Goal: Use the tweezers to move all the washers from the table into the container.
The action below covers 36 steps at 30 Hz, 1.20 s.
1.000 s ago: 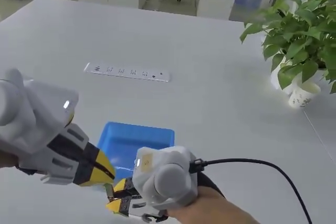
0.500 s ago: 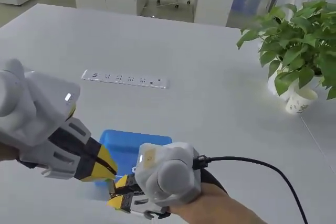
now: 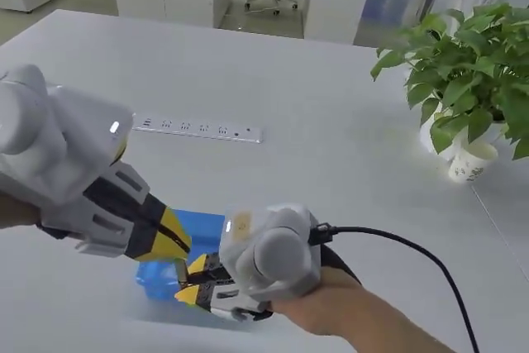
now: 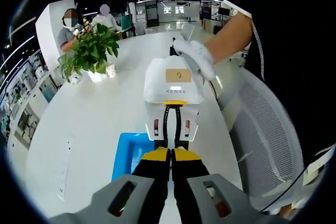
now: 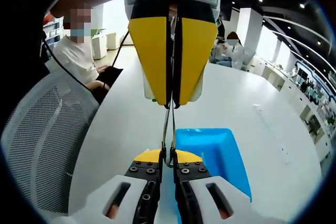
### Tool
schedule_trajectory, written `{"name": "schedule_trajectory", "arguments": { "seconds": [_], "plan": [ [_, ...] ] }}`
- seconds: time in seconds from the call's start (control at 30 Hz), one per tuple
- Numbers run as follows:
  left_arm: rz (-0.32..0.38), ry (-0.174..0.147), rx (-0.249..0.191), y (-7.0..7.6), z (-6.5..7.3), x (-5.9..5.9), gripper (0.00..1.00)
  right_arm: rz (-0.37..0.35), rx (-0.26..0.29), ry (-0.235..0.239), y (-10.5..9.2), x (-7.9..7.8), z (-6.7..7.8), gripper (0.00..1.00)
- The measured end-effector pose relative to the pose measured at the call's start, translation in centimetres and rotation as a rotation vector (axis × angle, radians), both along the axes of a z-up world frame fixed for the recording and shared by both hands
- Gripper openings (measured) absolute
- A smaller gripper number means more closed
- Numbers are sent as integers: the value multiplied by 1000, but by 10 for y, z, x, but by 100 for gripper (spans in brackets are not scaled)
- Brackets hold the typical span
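Thin metal tweezers (image 5: 168, 124) run between the two grippers, which face each other tip to tip. My left gripper (image 3: 182, 247) has its yellow jaws shut on one end of the tweezers; in the right gripper view it hangs at the top (image 5: 172, 103). My right gripper (image 5: 168, 160) is shut on the other end. The blue container (image 5: 210, 150) sits on the white table right beside and below the tips. In the head view the grippers cover much of the container (image 3: 157, 279), so its inside is hidden.
A white power strip (image 3: 198, 130) lies farther back on the table (image 3: 331, 121). A potted plant (image 3: 471, 64) and a paper cup (image 3: 465, 163) stand at the right. The right gripper's black cable (image 3: 397, 245) trails rightward. A mesh chair (image 5: 47, 129) stands by the table edge.
The headset view has tilted. Both grippers, tips kept together, have shifted slightly forward and now cover more of the blue container.
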<state>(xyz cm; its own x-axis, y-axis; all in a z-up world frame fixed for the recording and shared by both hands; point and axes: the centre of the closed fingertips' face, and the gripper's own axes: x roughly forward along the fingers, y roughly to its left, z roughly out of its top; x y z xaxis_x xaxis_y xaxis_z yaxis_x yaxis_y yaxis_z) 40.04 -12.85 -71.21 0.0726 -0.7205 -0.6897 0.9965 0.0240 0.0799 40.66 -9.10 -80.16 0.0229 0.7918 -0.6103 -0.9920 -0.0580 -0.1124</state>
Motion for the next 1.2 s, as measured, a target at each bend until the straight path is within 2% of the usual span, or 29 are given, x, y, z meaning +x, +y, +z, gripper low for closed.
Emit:
{"name": "schedule_trajectory", "arguments": {
  "seconds": [0.47, 0.87, 1.2],
  "plan": [
    [-13, -26, -4, 2, 1, 25, 3, -26, 6, -6, 2, 28, 1, 9],
    [8, -12, -11, 7, -13, 45, 3, -31, -7, 22, 7, 46, -12, 9],
    [19, 10, -14, 8, -30, 55, 3, -32, -31, 52, 7, 53, -30, 9]
  ]
}}
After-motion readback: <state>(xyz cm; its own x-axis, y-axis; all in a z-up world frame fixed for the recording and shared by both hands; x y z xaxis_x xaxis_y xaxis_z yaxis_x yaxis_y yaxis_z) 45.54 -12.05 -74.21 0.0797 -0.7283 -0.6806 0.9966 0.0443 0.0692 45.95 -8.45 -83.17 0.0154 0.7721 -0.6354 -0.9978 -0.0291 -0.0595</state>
